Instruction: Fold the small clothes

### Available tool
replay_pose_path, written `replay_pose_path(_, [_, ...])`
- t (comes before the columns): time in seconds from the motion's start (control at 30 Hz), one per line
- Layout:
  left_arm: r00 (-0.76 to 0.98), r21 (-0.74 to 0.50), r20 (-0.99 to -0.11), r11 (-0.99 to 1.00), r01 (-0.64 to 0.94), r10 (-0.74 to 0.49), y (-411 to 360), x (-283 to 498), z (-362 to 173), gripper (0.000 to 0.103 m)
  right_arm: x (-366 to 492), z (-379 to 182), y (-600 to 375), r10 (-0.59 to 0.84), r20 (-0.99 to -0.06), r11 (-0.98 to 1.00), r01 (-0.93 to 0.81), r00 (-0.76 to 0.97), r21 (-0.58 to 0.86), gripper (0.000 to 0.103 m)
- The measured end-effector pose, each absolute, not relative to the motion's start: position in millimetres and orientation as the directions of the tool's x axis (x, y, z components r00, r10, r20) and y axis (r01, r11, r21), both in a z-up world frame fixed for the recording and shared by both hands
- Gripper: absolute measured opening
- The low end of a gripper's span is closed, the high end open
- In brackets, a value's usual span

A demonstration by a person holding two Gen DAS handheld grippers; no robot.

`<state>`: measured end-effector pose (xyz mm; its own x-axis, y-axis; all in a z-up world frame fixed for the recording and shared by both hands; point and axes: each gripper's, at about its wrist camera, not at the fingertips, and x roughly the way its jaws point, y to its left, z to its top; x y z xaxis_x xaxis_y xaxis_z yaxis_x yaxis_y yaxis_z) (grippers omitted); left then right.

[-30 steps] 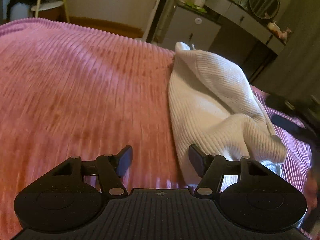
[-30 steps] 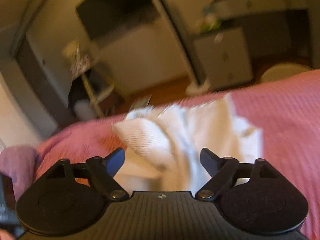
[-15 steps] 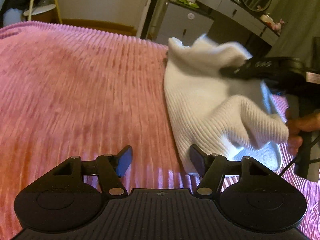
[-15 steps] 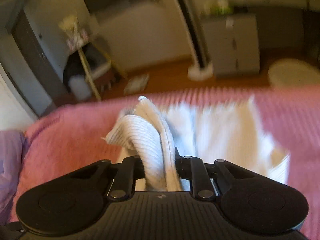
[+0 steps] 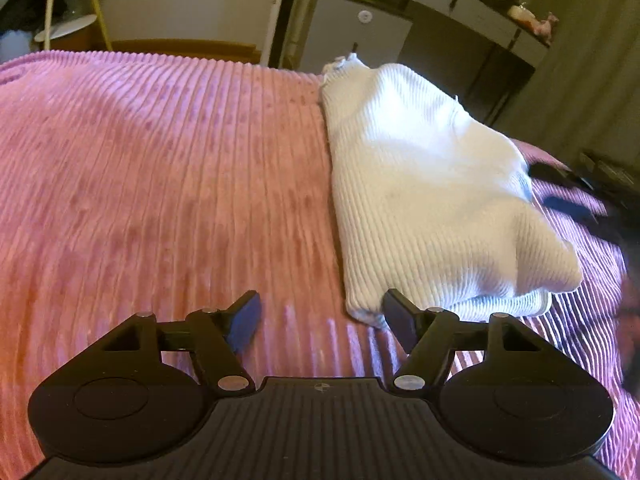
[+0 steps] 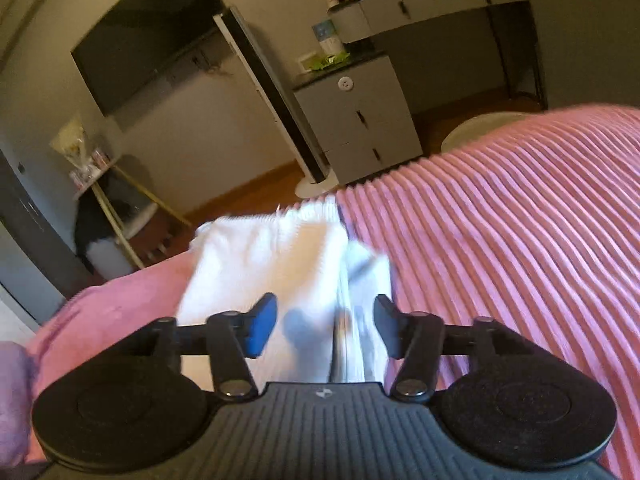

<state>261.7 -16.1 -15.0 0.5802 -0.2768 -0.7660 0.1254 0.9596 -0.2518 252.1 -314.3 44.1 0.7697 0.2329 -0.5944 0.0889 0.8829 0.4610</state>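
A pink ribbed blanket (image 5: 160, 184) covers the bed. Beyond its far edge stand a grey cabinet (image 6: 360, 120), a desk (image 6: 440, 4) with bottles, a dark screen (image 6: 148, 40) on the wall and a white tower fan (image 6: 276, 96). Nothing lies between the grippers and the white knit garment (image 5: 420, 184), which rests folded on the blanket.

The left gripper (image 5: 320, 320) is released, its jaws opening over bare blanket; its right finger sits just beside the garment's near corner. The right gripper (image 6: 324, 324) is also released, its jaws opening, with the garment (image 6: 280, 256) lying between them and the pads clear of the cloth.
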Motion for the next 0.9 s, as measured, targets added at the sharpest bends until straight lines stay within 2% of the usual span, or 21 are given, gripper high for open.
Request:
replay_pose_path(0.03, [0.581,-0.251,-0.767,0.960,0.120,-0.273,-18,261,-15,0.074,237,43,-318,0.254,-0.589,0.866,0.090,0.767,0.491,0.056])
replay_pose_path(0.13, [0.573,-0.229,-0.779,0.967,0.115,-0.253,-24,258,-19,0.074,201,30,-329,0.334,-0.574,0.773,0.131,0.748,0.621,0.068])
replay_pose_path(0.2, [0.567,-0.212,-0.788,0.971,0.114,-0.239,-29,256,-20,0.074,191,19,-333,0.388,-0.554,0.706,0.149,0.737,0.693,0.068])
replay_pose_path(0.4, [0.560,-0.183,-0.798,0.975,0.124,-0.221,-41,244,-21,0.075,197,18,-333,0.460,-0.496,0.588,0.166,0.737,0.792,0.069])
replay_pose_path(0.47, [0.563,-0.186,-0.798,0.976,0.112,-0.216,-41,244,-22,0.075,201,20,-329,0.450,-0.521,0.607,0.179,0.725,0.774,0.072])
replay_pose_path(0.6, [0.570,-0.171,-0.800,0.982,0.082,-0.188,-46,248,-25,0.075,221,6,-317,0.514,-0.532,0.563,0.204,0.673,0.801,0.072])
replay_pose_path(0.63, [0.574,-0.158,-0.800,0.984,0.081,-0.175,-48,248,-27,0.075,225,3,-313,0.524,-0.531,0.560,0.201,0.666,0.804,0.067])
replay_pose_path(0.67, [0.579,-0.150,-0.798,0.986,0.078,-0.167,-50,248,-27,0.076,228,2,-310,0.530,-0.527,0.559,0.194,0.664,0.806,0.047])
replay_pose_path(0.73, [0.595,-0.153,-0.789,0.987,0.051,-0.153,-50,247,-29,0.076,231,5,-304,0.527,-0.530,0.584,0.170,0.664,0.794,0.031])
replay_pose_path(0.77, [0.596,-0.158,-0.788,0.987,0.042,-0.152,-50,247,-29,0.076,230,9,-302,0.513,-0.536,0.612,0.153,0.670,0.776,0.016])
replay_pose_path(0.9, [0.608,-0.172,-0.780,0.985,0.023,-0.150,-50,246,-26,0.076,212,40,-296,0.396,-0.538,0.767,0.055,0.744,0.640,0.013])
